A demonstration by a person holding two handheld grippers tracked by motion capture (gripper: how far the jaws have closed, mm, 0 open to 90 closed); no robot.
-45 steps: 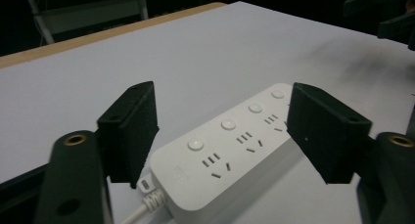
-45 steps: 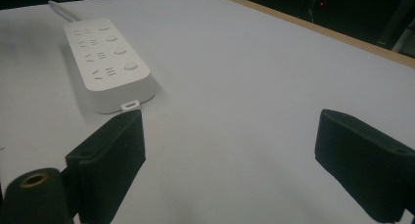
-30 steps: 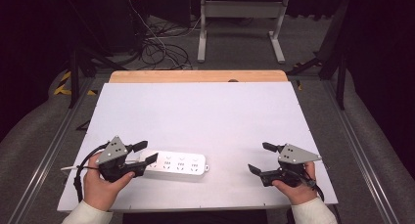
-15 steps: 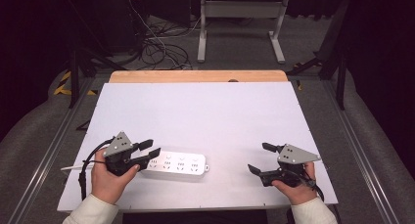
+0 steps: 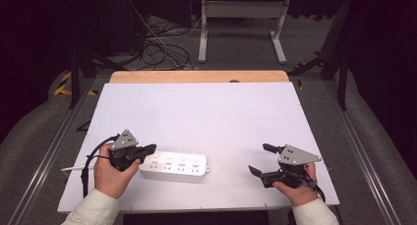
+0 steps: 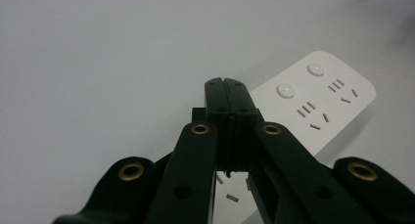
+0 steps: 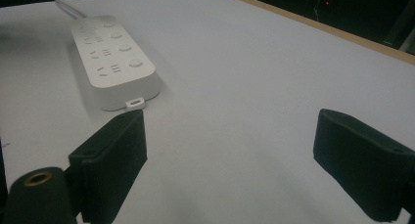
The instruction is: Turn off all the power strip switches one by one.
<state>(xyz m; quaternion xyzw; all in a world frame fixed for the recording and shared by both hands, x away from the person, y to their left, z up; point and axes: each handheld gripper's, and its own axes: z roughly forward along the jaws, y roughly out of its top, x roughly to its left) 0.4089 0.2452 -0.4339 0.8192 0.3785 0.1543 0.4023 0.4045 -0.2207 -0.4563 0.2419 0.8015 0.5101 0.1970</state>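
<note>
A white power strip (image 5: pixel 173 166) lies flat on the white counter (image 5: pixel 206 112), near the front edge and left of centre, with its long side running left to right. Its cord (image 5: pixel 74 168) leaves the left end and trails toward the counter's left edge. A row of round buttons and sockets is seen on its top face in the left tool view (image 6: pixel 313 94).

The left tool (image 5: pixel 147 150) is held over the left end of the strip. Its jaws have just been closing and now stand together, pad against pad, with nothing between them; the closed tip is placed above the top face near the end button. Whether the tip touches the casing cannot be told. A press with the closed tip appears to be the step in hand — this is a judgement, not an observation.

The right tool (image 5: pixel 260 158) is held well to the right of the strip, near the front edge. Its jaws stand wide apart and empty, as shown in the right tool view (image 7: pixel 230 150), with the strip's right end (image 7: pixel 133 101) beyond them.

Handling notes, as estimated:
- The casing is likely rigid moulded plastic, light, and smooth enough to slide on the counter when pushed.
- A downward press on a button should be steadied at the free right end.
- For lifting, the strip is best taken across its narrow width — the long side walls offer flat, parallel faces.
- The cord is flexible and will drag; it should not be used as a hold.
</note>
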